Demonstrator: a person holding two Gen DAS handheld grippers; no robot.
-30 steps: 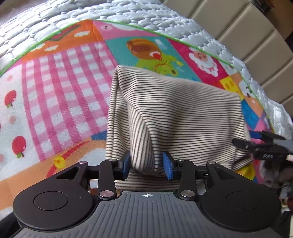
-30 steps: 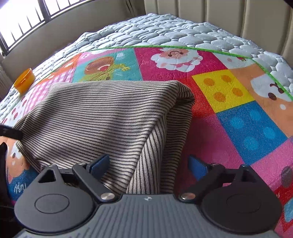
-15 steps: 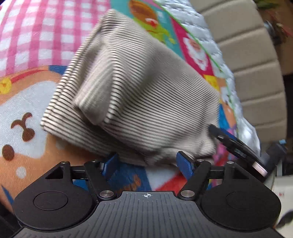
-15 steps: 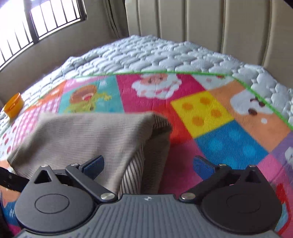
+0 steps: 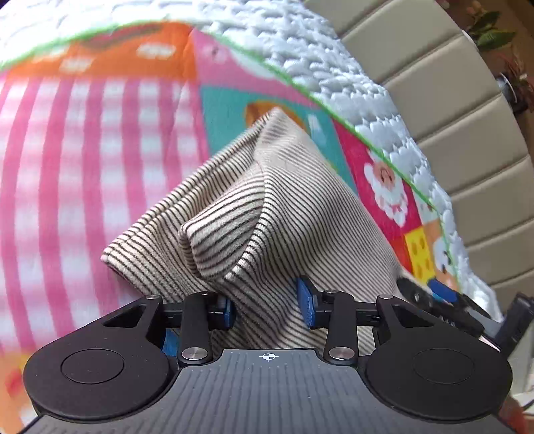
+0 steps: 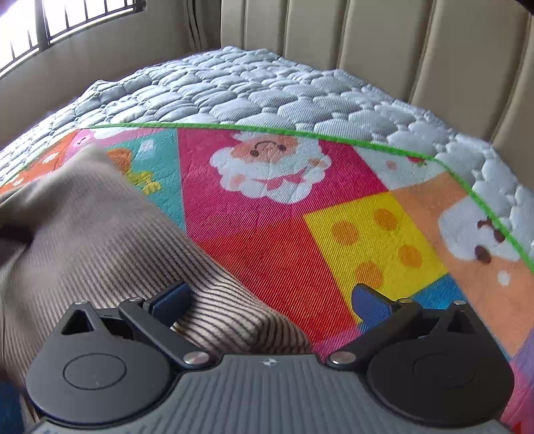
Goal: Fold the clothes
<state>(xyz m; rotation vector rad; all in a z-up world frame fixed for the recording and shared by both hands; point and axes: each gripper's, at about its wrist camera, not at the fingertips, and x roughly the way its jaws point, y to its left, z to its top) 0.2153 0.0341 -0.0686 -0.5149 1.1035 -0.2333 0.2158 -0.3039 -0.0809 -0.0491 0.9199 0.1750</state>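
Observation:
A beige garment with thin dark stripes (image 5: 293, 213) lies folded on a colourful patchwork play mat (image 5: 83, 160). My left gripper (image 5: 267, 305) has its blue pads on either side of a thick fold at the garment's near edge, closed on it. In the right wrist view the same garment (image 6: 110, 240) lies at the left. My right gripper (image 6: 270, 300) is open wide, with a fold of the garment lying between the jaws near the left pad (image 6: 172, 297). The right gripper also shows at the right edge of the left wrist view (image 5: 440, 303).
The mat (image 6: 350, 227) lies on a grey quilted mattress (image 6: 253, 90). A beige padded headboard (image 6: 383, 43) stands behind it. A barred window (image 6: 50, 20) is at the upper left of the right wrist view.
My left gripper was open half a second ago and has closed on the garment's near fold. My right gripper has stayed open and shifted right, so the garment sits further left.

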